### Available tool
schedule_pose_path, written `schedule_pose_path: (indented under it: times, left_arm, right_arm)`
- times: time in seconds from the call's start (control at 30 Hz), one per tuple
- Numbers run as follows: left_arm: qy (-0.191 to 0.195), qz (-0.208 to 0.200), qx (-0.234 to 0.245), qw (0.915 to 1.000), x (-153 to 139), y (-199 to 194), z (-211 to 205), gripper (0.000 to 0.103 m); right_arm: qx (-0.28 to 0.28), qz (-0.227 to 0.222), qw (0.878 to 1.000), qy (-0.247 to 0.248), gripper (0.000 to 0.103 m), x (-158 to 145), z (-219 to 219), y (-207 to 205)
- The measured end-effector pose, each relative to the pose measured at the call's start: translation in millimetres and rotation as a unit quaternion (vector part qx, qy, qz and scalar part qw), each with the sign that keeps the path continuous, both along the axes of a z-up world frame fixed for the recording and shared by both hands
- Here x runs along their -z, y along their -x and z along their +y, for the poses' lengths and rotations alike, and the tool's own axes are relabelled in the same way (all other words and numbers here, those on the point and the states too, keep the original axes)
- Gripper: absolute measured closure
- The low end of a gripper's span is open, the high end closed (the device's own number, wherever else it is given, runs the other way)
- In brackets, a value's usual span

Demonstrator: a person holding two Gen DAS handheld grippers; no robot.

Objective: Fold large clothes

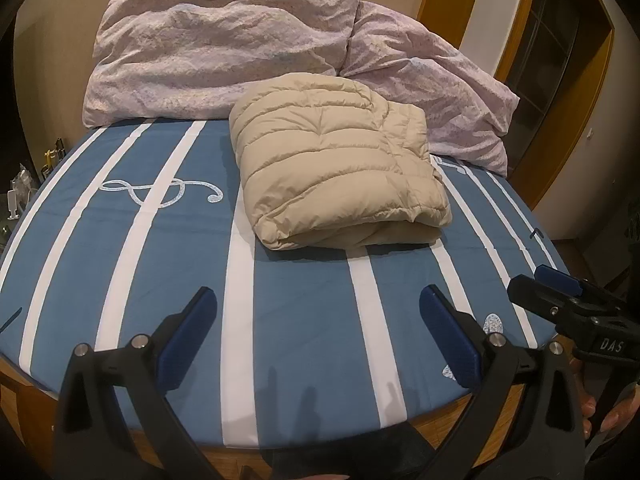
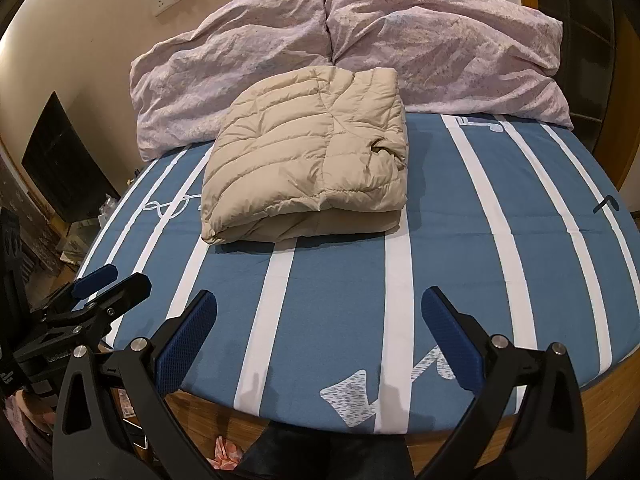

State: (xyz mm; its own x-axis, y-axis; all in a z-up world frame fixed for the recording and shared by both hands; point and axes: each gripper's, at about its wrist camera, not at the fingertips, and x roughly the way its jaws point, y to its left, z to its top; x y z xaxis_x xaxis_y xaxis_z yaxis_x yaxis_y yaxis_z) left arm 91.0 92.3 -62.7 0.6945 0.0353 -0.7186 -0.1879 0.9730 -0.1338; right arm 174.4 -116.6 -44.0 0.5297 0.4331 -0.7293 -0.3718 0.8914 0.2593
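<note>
A beige quilted down jacket [image 1: 340,160] [image 2: 308,164] lies folded into a thick rectangular bundle on the blue bed sheet with white stripes [image 1: 304,320] [image 2: 340,280]. My left gripper [image 1: 318,304] hangs open above the near part of the bed, well short of the jacket, nothing between its blue pads. My right gripper [image 2: 320,308] is open too and empty, also over the near edge. Each gripper shows in the other's view: the right one [image 1: 560,292] at the right edge, the left one [image 2: 100,284] at the left edge.
Two pale pink pillows [image 1: 224,48] [image 2: 440,40] lean against the wall behind the jacket. The wooden bed frame [image 2: 600,392] runs along the near edge. A dark screen [image 2: 64,160] stands left of the bed, a doorway [image 1: 560,60] to the right.
</note>
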Motion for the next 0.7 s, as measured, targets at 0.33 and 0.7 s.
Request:
schedule_pose_path:
  times: [0.33, 0.7]
  left_arm:
    - [0.005, 0.002, 0.006, 1.0, 2.2, -1.8, -1.6, 0.002]
    - [0.006, 0.001, 0.008, 1.0, 1.5, -3.0, -3.8, 0.002]
  right_arm:
    - [0.0, 0.001, 1.0, -0.001, 0.001, 0.4, -0.4, -0.1]
    - [0.0, 0.002, 1.0, -0.002, 0.001, 1.0, -1.1, -1.3]
